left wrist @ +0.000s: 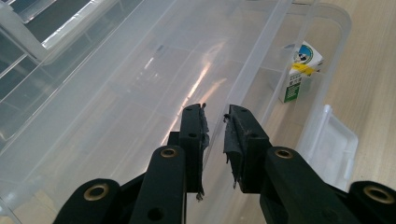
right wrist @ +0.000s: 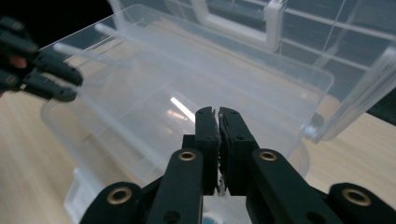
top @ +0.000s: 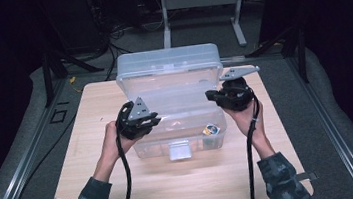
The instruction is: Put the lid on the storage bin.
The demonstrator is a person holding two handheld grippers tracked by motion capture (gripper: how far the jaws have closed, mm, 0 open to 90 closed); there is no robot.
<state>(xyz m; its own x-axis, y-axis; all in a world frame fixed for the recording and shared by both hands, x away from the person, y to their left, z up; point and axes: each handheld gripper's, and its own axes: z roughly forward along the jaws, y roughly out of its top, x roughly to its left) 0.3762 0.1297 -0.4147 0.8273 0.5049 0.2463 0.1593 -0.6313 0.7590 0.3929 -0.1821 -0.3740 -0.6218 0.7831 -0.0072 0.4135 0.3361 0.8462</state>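
A clear plastic storage box point(top: 177, 124) sits in the middle of a light wooden bench point(top: 98, 184), its hinged lid point(top: 168, 62) standing open at the far side and a latch tab point(top: 179, 150) hanging at the near wall. A see-through inner tray point(right wrist: 196, 88) stands raised above the box. A small white carton point(top: 210, 130) with blue and green print lies in the near right corner of the box. Around the bench the floor is dark grey, with metal rails at both sides, cables and a pale metal frame in the shadowed far background. A person in camouflage sleeves reaches in from the near edge. The left hand-held gripper point(top: 152, 120) is at the box's left wall, its jaws drawn in on a thin clear plastic edge that runs between the pads. The right hand-held gripper point(top: 210, 95) is held above the right side of the box, its jaws clenched together with nothing between them.
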